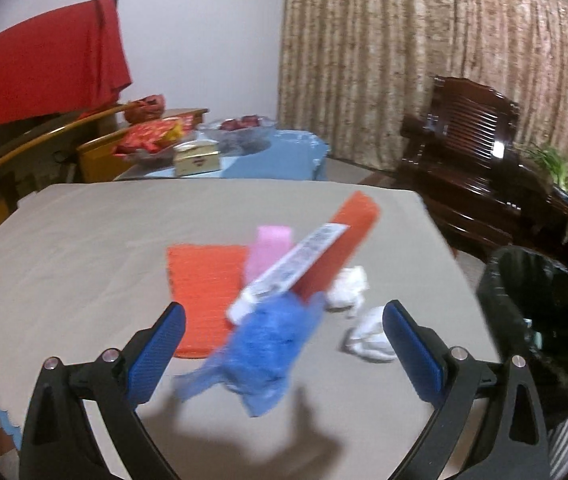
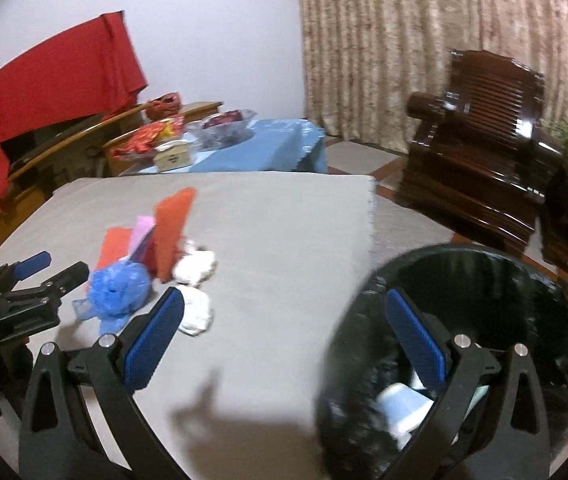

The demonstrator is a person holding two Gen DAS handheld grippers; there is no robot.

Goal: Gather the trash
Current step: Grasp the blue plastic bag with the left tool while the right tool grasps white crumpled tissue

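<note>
A crumpled blue plastic bag (image 1: 262, 354) lies on the grey table (image 1: 84, 248), between the fingers of my open, empty left gripper (image 1: 284, 320). Behind it lie a red box with a white label (image 1: 336, 240), a pink piece (image 1: 270, 248), an orange mat (image 1: 204, 288) and two white crumpled tissues (image 1: 348, 286). My right gripper (image 2: 284, 316) is open and empty at the table's right edge, its right finger over the black-lined trash bin (image 2: 524, 300). White and blue trash (image 2: 404, 404) lies inside the bin. The blue bag (image 2: 118, 290), the tissues (image 2: 196, 266) and the left gripper (image 2: 50, 270) show at the left of the right wrist view.
The bin (image 1: 544, 308) stands beside the table's right edge. A dark wooden armchair (image 2: 484, 148) stands beyond it, with a green plant (image 1: 564, 176) to the right. A blue-clothed table (image 2: 260, 148) with a glass bowl and a box stands behind. A red cloth (image 1: 44, 68) hangs at the left.
</note>
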